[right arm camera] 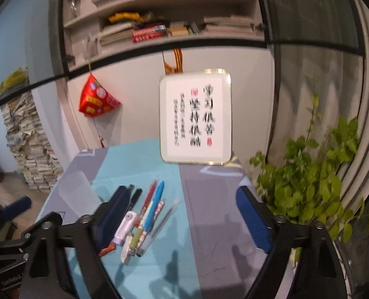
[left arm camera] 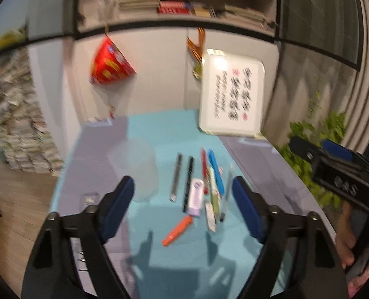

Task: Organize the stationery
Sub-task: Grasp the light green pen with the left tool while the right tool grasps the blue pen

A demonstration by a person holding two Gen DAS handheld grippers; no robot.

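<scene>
Several pens and small items lie in a row on a teal mat (left arm camera: 159, 134): a grey pen (left arm camera: 176, 177), a black pen (left arm camera: 188, 183), a red pen (left arm camera: 204, 165), a blue pen (left arm camera: 215, 172), a lilac correction tape (left arm camera: 195, 197) and an orange marker (left arm camera: 177, 231). A clear plastic cup (left arm camera: 137, 168) stands left of them. My left gripper (left arm camera: 184, 194) hovers open above the row, nothing between its fingers. My right gripper (right arm camera: 184, 214) is open too, over the mat's right edge; the blue pen (right arm camera: 154, 205) and lilac tape (right arm camera: 126, 228) lie by its left finger.
A framed calligraphy sign (left arm camera: 231, 97) leans at the table's back. A leafy plant (right arm camera: 314, 182) crowds the right edge. A red ornament (left arm camera: 111, 66) hangs on the wall under bookshelves. Stacked papers (left arm camera: 15, 114) stand on the floor at left. The right gripper's body (left arm camera: 334, 172) shows in the left wrist view.
</scene>
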